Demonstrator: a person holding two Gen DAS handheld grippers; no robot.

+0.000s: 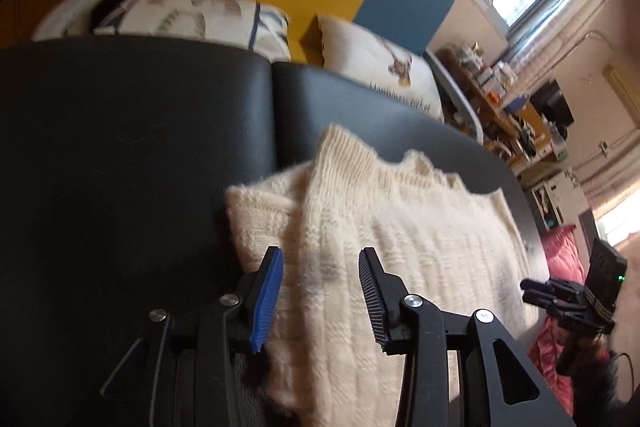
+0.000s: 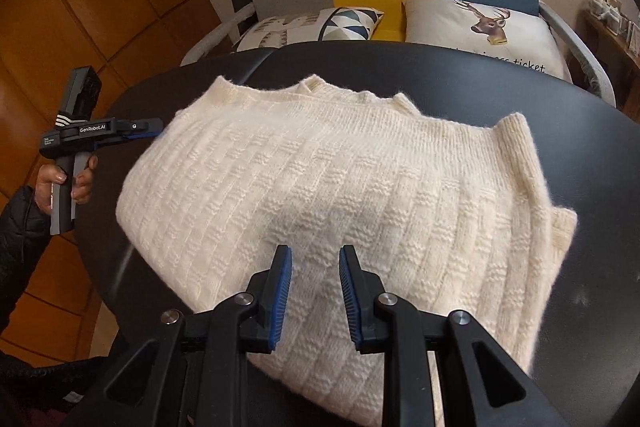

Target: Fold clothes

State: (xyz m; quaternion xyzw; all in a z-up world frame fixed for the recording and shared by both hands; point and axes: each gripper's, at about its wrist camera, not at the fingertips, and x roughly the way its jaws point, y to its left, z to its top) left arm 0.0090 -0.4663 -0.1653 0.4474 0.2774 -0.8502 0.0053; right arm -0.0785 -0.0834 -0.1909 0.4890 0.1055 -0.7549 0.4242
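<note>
A fluffy cream knitted sweater (image 2: 332, 195) lies on the round black tabletop (image 2: 580, 155), already folded into a thick, wide bundle. The left gripper (image 1: 320, 291) is wide open at the sweater's left edge and holds nothing. The right gripper (image 2: 315, 295) is partly open over the near edge, also with nothing in it. It looks like one more fold is coming. Next, both should pinch an edge and bring it across.
</note>
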